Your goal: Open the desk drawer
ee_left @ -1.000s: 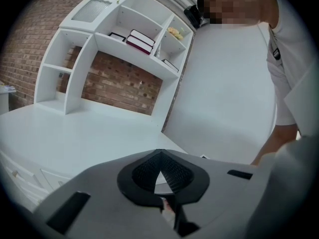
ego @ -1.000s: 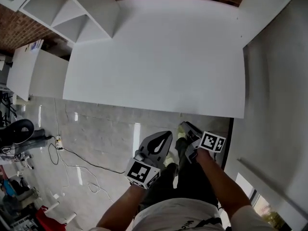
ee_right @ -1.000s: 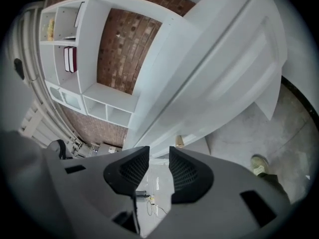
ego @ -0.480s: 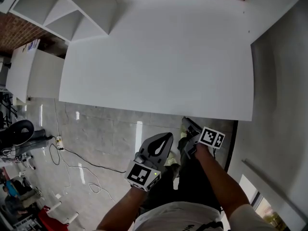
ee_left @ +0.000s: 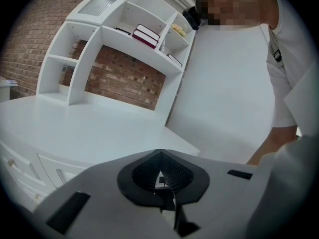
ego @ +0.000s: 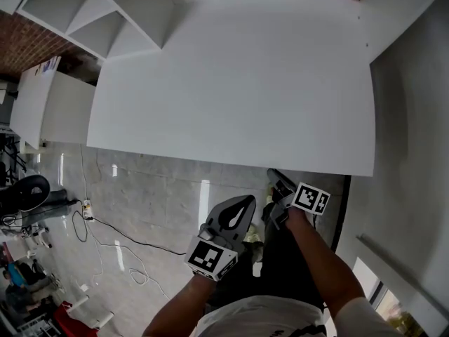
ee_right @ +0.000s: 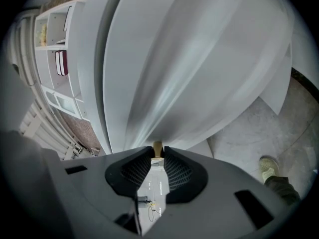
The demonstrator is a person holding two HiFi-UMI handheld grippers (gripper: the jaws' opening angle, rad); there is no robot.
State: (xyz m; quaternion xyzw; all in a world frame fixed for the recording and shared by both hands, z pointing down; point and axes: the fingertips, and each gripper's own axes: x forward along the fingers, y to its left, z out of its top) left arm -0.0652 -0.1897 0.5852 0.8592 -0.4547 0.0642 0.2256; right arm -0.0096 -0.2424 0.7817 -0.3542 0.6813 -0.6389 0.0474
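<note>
right fingers: clamping at their tips on the small tan knob, since that knob is giving me the only pull point on the drawer.
right gripper: reaching in under the front right edge of the desk top, which is hiding the drawer in the head view.
left fingers: lying together with nothing between them.
left gripper: hanging idle beside the right one, low and off the drawer's line, as i judge it.
progress: looking like the grip is made and the pull is not yet showing.
surroundings: shelf unit standing at the back left, cables trailing over the tiled floor.
in the way: my own legs standing close behind the drawer, likely needing room as it slides.
</note>
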